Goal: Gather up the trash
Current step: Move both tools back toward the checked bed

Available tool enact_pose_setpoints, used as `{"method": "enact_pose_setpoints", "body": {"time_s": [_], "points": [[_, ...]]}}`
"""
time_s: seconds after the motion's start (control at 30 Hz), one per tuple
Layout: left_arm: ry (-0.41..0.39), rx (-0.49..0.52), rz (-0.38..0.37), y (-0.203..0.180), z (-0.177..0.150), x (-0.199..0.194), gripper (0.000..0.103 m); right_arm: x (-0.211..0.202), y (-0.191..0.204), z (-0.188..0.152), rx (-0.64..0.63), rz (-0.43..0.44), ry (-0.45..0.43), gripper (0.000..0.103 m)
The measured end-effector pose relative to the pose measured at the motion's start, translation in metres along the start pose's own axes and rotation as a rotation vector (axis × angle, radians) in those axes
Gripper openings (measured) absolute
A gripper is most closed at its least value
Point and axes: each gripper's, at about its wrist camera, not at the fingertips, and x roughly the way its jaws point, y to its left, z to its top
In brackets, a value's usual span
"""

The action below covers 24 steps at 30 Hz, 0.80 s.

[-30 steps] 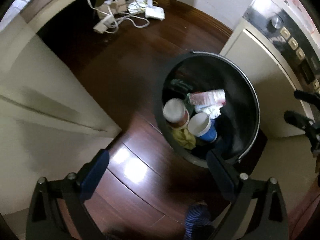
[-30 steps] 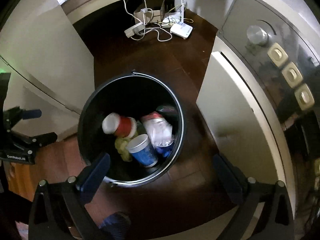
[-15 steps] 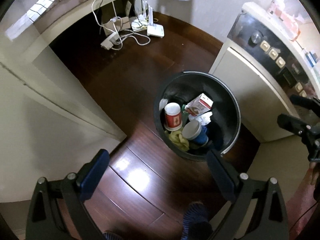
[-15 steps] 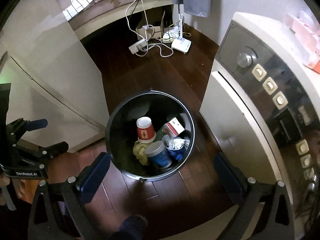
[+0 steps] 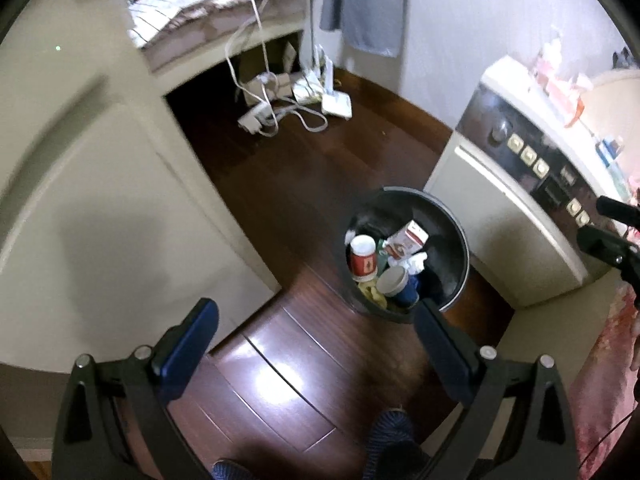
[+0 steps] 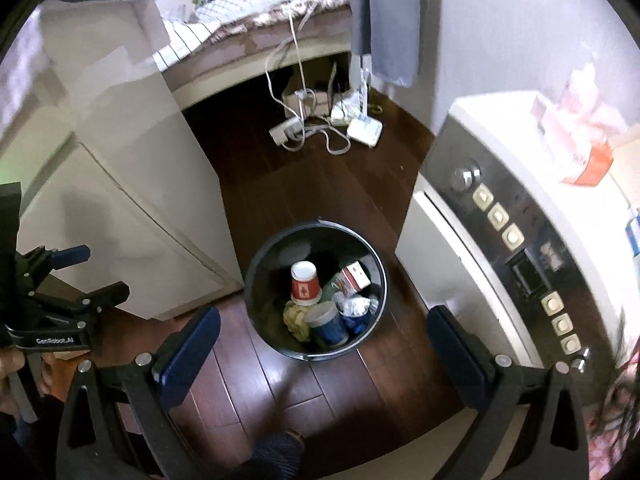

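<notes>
The black bin (image 6: 316, 292) stands on the dark wooden floor (image 6: 304, 184), between a pale cabinet (image 6: 132, 200) on the left and a white appliance (image 6: 500, 248) with a row of buttons on the right. Inside it lie a red paper cup (image 6: 305, 286), a blue cup (image 6: 327, 323), a small red-and-white carton (image 6: 356, 277), something yellow (image 6: 297, 318) that may be a cloth or a peel, and crumpled wrapping.

With trash in the bin and nothing held, the drop looks done; the step in hand is likely seeking the next piece. No loose trash shows on the floor nearby, only cables and a power strip (image 6: 286, 130) at the far side, so the next move calls for turning elsewhere.

The left gripper (image 5: 316, 332) and the right gripper (image 6: 322, 340) both hang high above the bin, pointing down at the floor, jaws spread wide and empty.
</notes>
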Motion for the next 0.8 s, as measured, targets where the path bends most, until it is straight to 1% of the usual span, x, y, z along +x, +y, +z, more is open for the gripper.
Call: {"method": "enact_pose_setpoints", "body": {"time_s": [0.17, 0.33, 0.57, 0.8], "points": [[-0.046, -0.025, 0.021, 0.012, -0.005, -0.029, 0.099, -0.036, 0.022, 0.009, -0.027, 0.009, -0.053, 0.103], [-0.081, -0.045, 0.039, 0.019, -0.009, -0.054, 0.099, -0.063, 0.040, 0.014, -0.049, 0.013, -0.085, 0.103], [-0.169, -0.072, 0.046, 0.035, -0.008, -0.104, 0.099, -0.108, 0.069, 0.024, -0.100, 0.027, -0.153, 0.103], [-0.259, -0.100, 0.063, 0.047, -0.005, -0.151, 0.099, -0.153, 0.108, 0.039, -0.169, 0.046, -0.231, 0.103]]}}
